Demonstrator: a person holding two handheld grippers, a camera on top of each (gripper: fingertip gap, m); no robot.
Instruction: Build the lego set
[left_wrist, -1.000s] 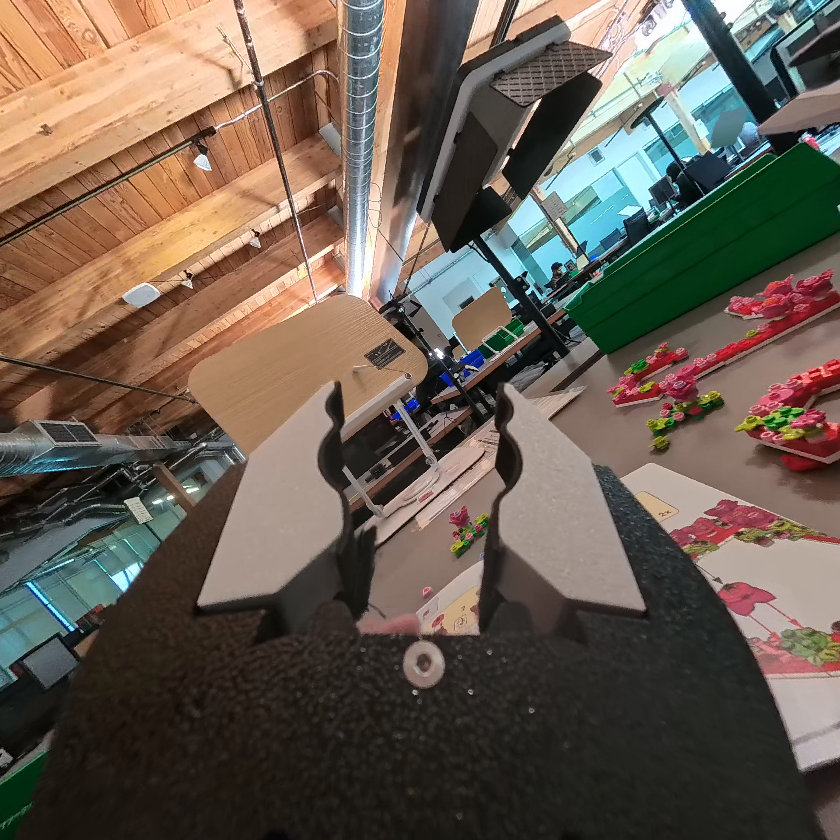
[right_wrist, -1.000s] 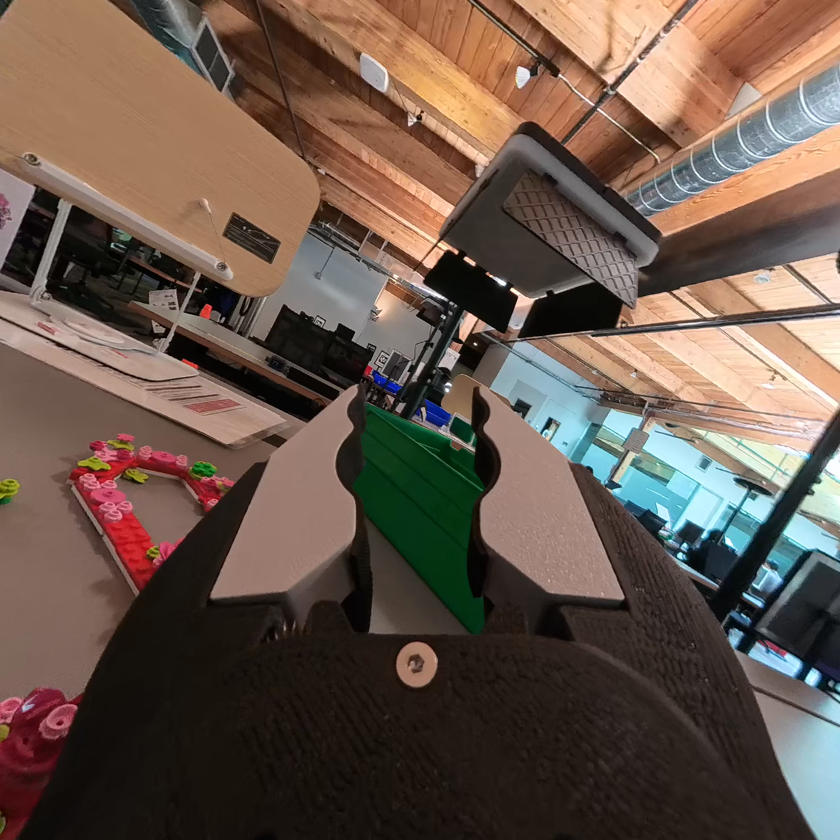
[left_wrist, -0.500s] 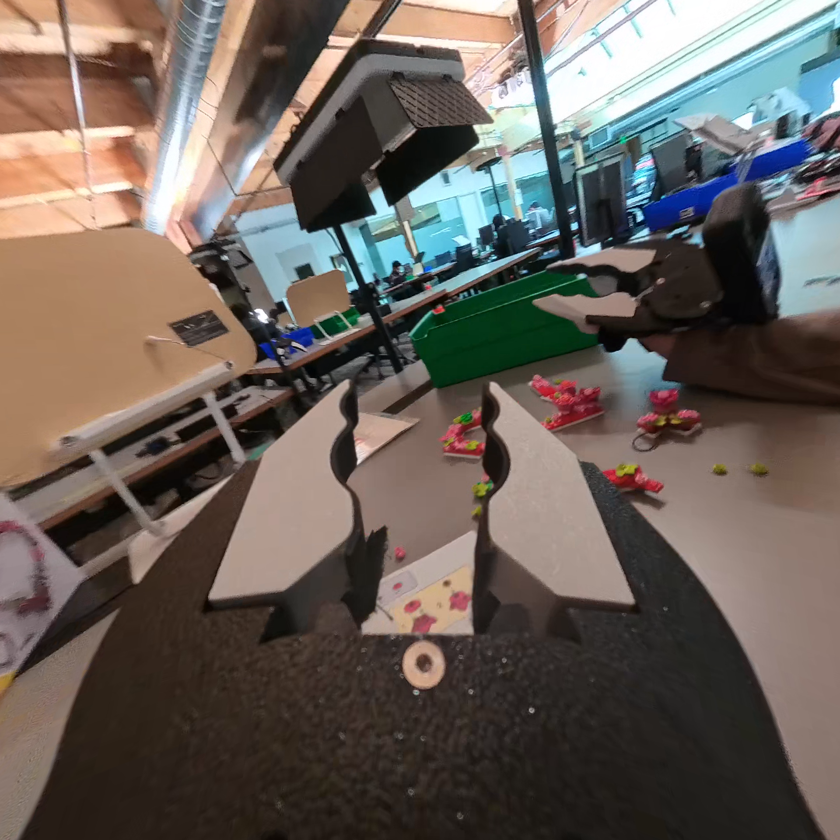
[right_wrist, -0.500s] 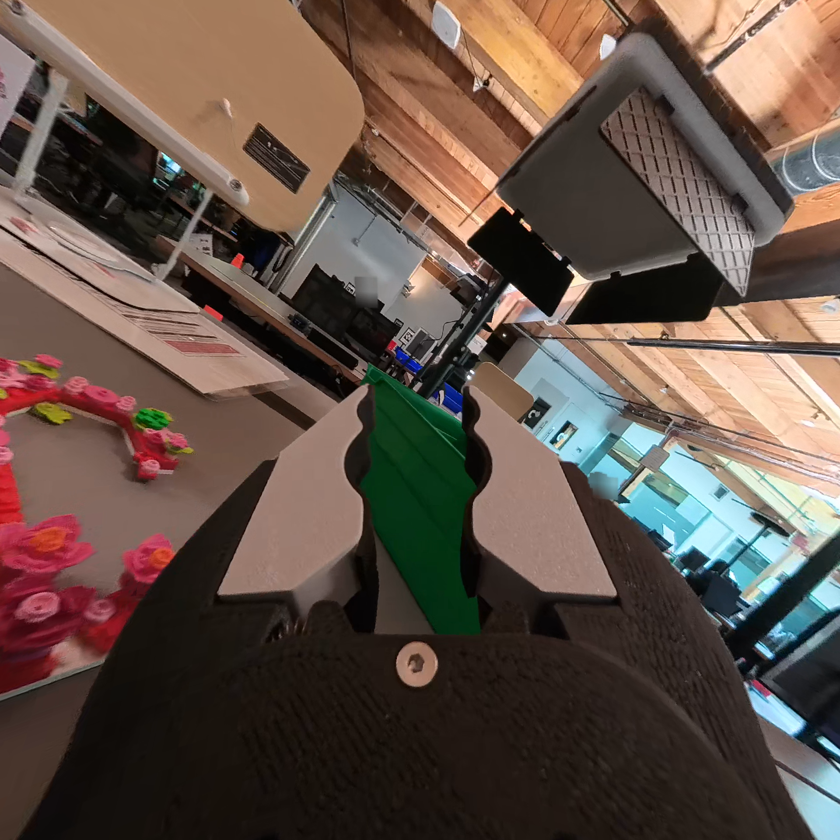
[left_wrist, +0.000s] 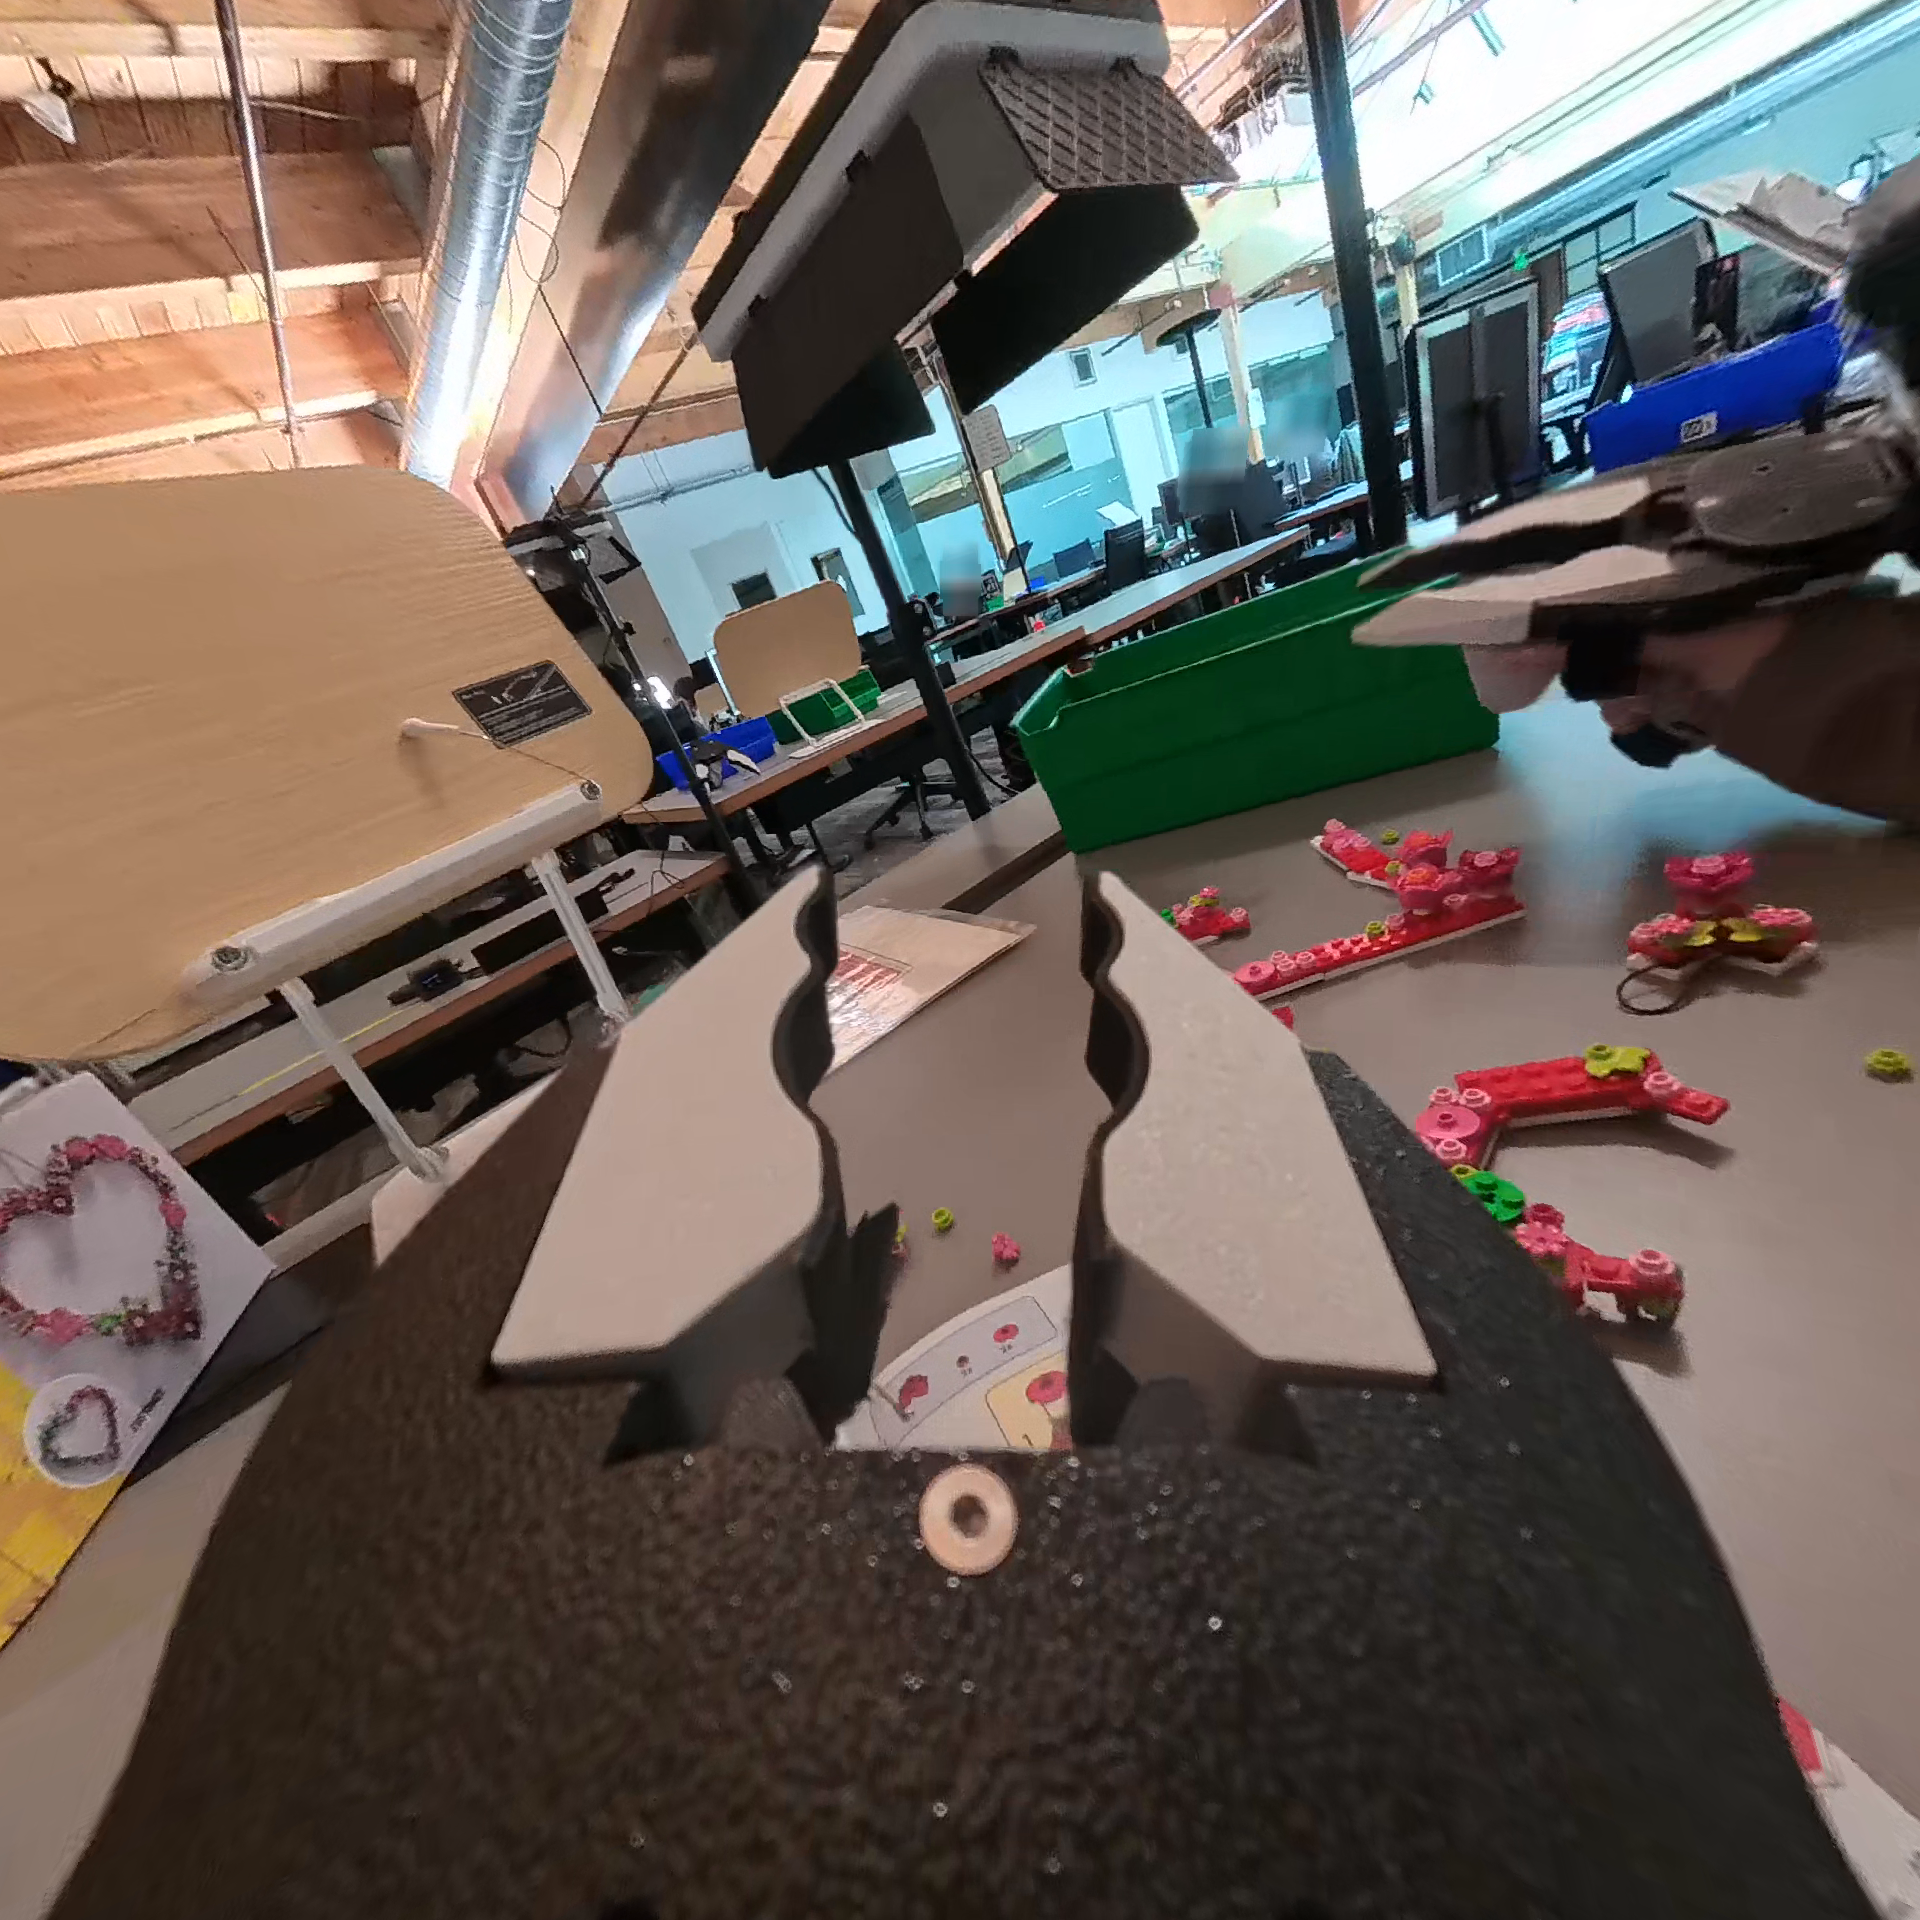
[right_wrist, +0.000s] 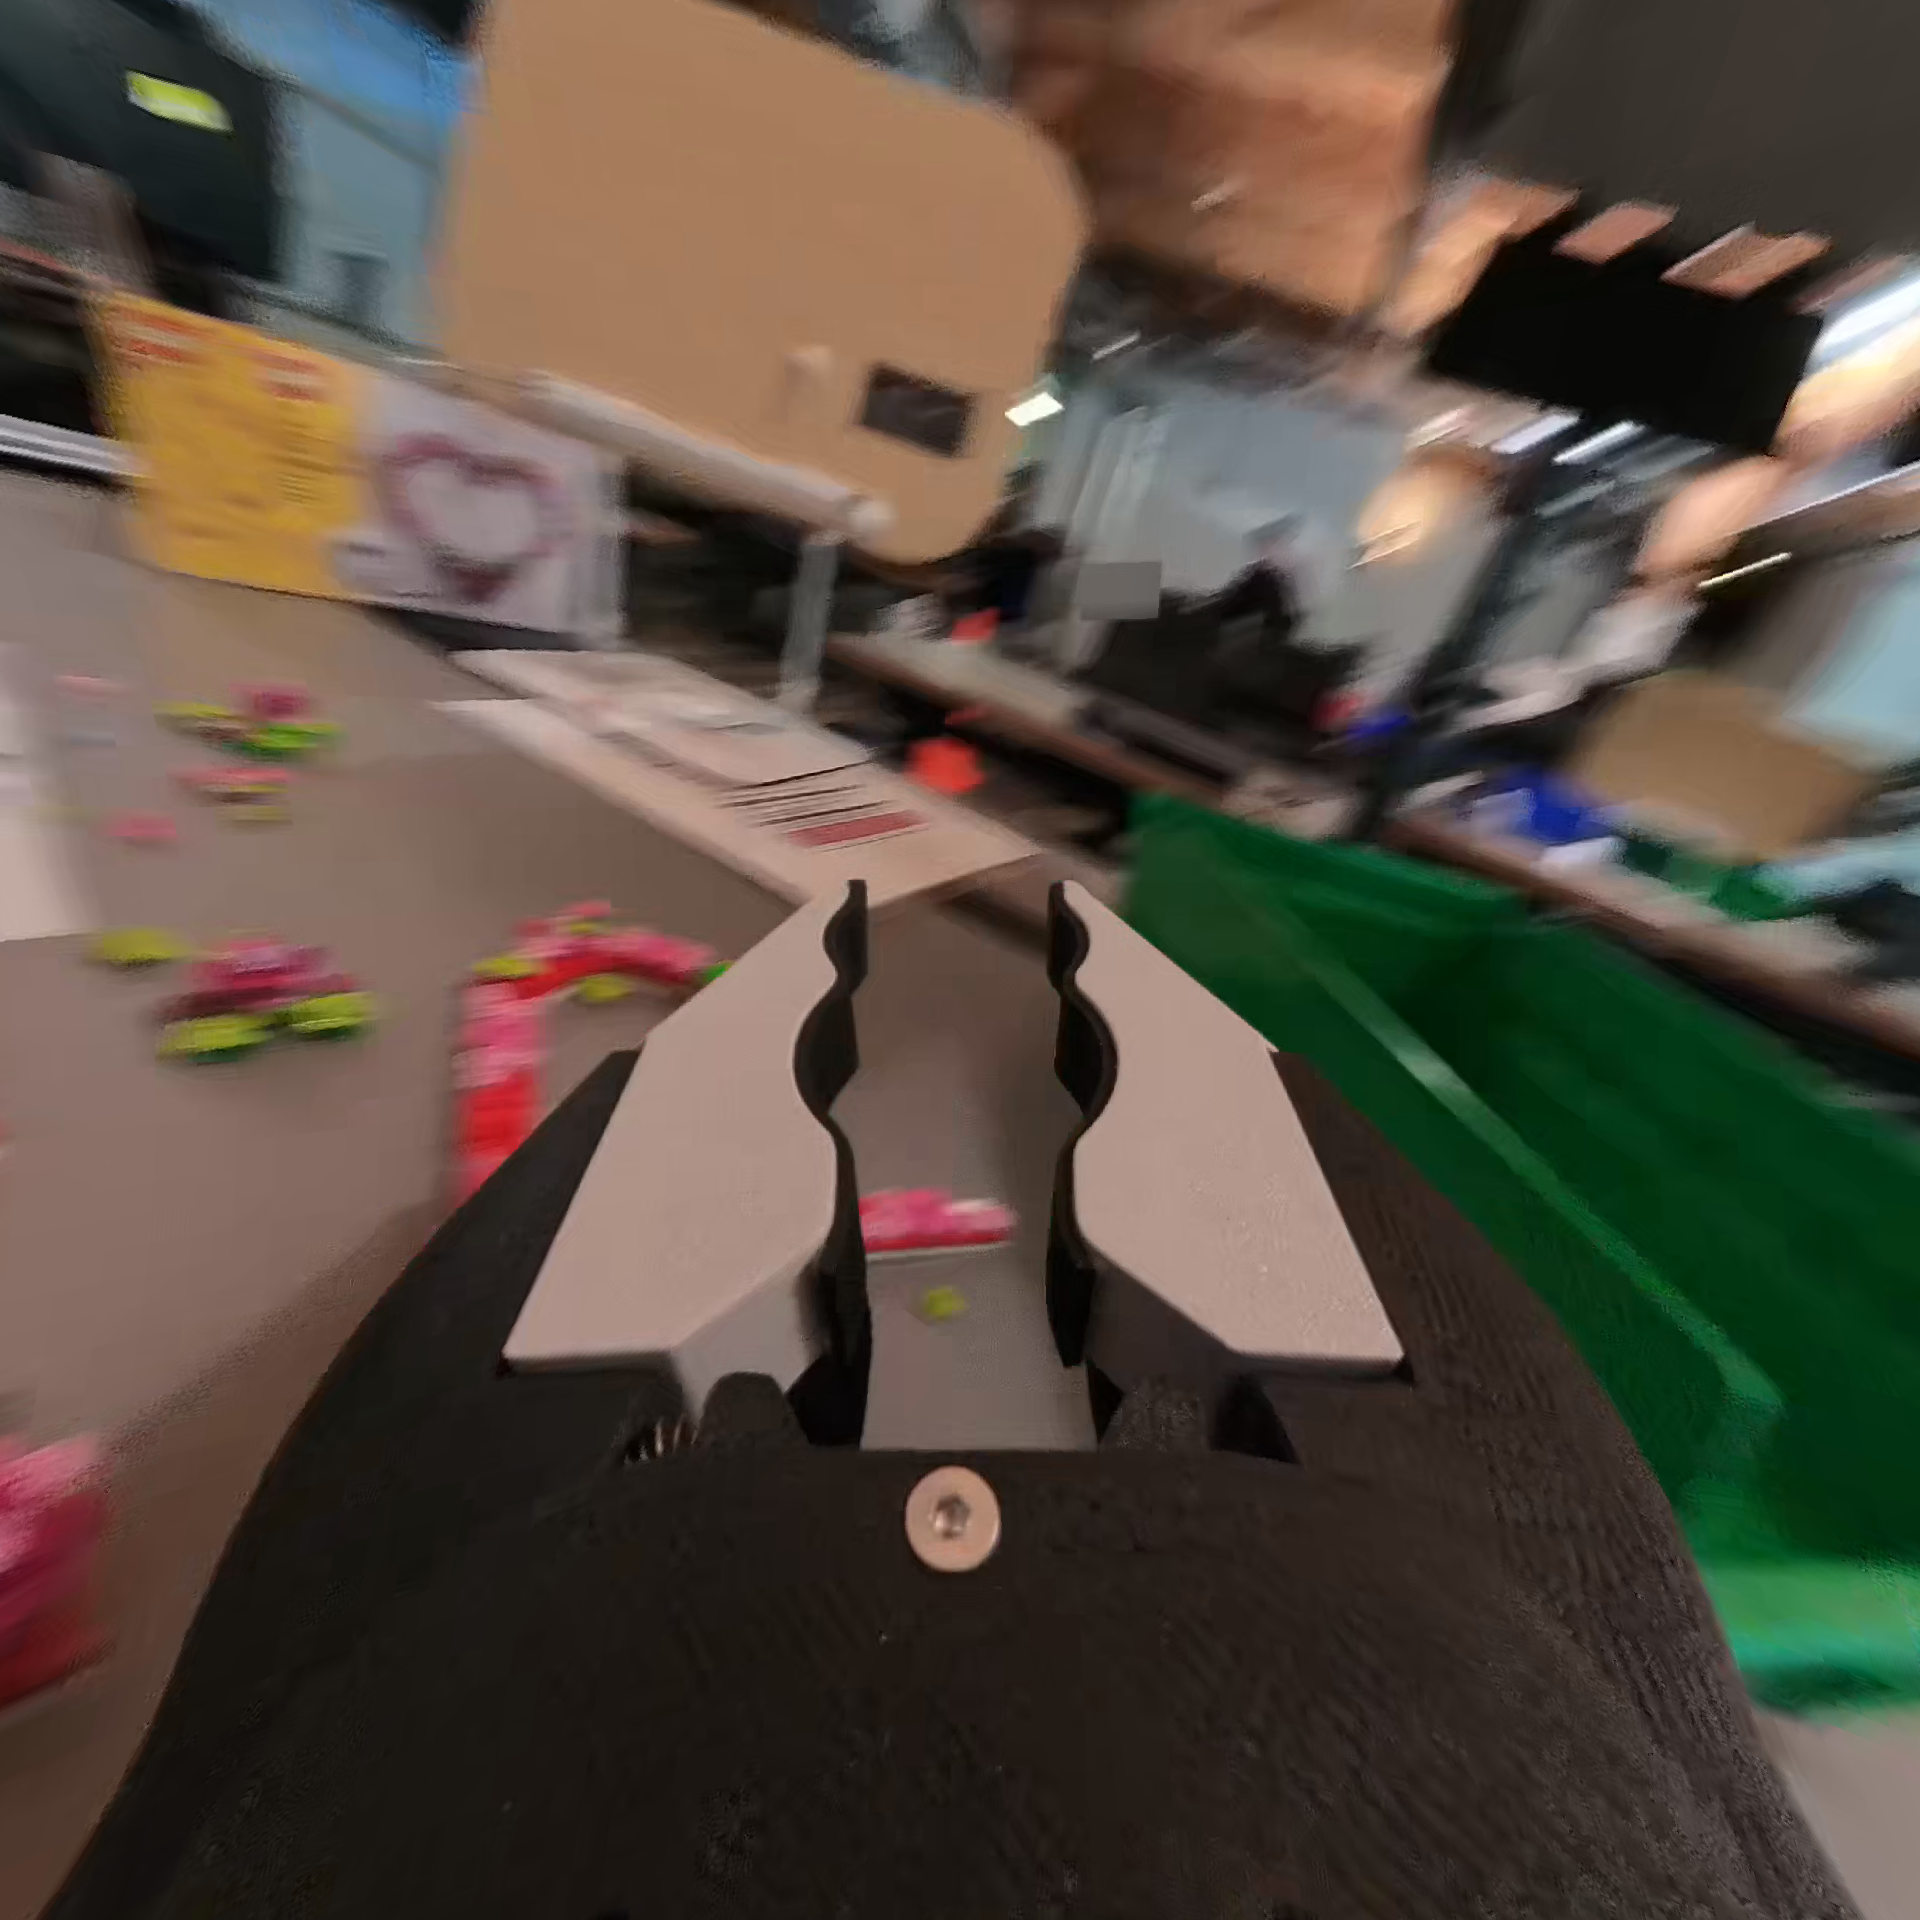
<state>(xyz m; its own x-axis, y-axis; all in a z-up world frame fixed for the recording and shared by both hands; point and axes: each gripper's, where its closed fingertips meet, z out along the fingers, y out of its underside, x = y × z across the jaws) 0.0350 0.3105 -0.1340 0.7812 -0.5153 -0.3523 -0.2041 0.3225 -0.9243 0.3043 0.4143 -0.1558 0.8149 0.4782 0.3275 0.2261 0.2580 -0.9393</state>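
Several red and pink lego sections with green leaves lie on the grey table (left_wrist: 1704, 1226), among them a long red strip (left_wrist: 1382, 940), an angled red piece (left_wrist: 1558, 1101) and a flower cluster (left_wrist: 1720, 925). My left gripper (left_wrist: 956, 904) is open and empty, above the instruction booklet (left_wrist: 977, 1361). My right gripper (right_wrist: 954, 904) is open and empty; it also shows in the left wrist view (left_wrist: 1434, 608), held in the air at the right above the table. The right wrist view is blurred; a pink piece (right_wrist: 935, 1221) and a small green stud (right_wrist: 943, 1302) show between its fingers.
A green bin (left_wrist: 1247, 717) stands at the table's far edge and fills the right of the right wrist view (right_wrist: 1507, 1091). The set's box with a heart picture (left_wrist: 94, 1247) leans at the left. Loose paper sheets (left_wrist: 914, 966) lie at the back. A wooden board (left_wrist: 260, 727) hangs behind.
Both grippers have tilted down from the ceiling towards the table. The right gripper has swung fast, blurring its view, and its jaws have opened a little wider. Both stay empty.
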